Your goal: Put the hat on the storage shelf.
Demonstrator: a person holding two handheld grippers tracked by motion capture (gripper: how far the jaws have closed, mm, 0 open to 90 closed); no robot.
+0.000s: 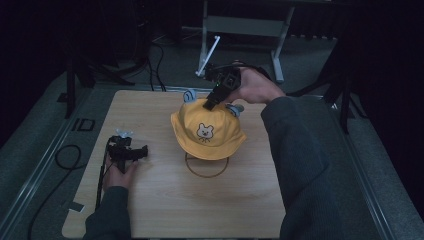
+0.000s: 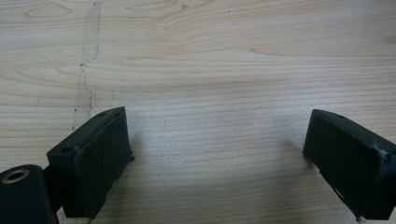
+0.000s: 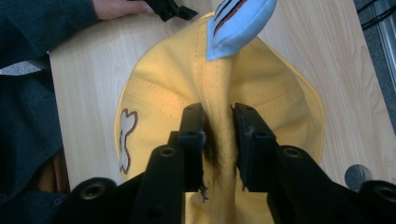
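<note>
The right gripper's point(image 3: 219, 140) jaws stand either side of a raised fold of the yellow hat point(image 3: 280, 98); whether the pads press it is hard to tell. Below the jaws the hat's near part is hidden by the gripper body. The blue ear point(image 3: 238, 23) beyond them runs off the top edge.

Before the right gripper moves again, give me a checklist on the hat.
1. Right gripper at crown of hat: ok, a fold of fabric sits between its jaws.
2. Firm pinch on that fold: cannot tell.
3. Hat on its stand, over the ring base: ok.
4. Left gripper open, nothing between jaws: ok.
5. Left gripper away from hat, over bare table: ok.
6. Blue ear free of the jaws: ok.
</note>
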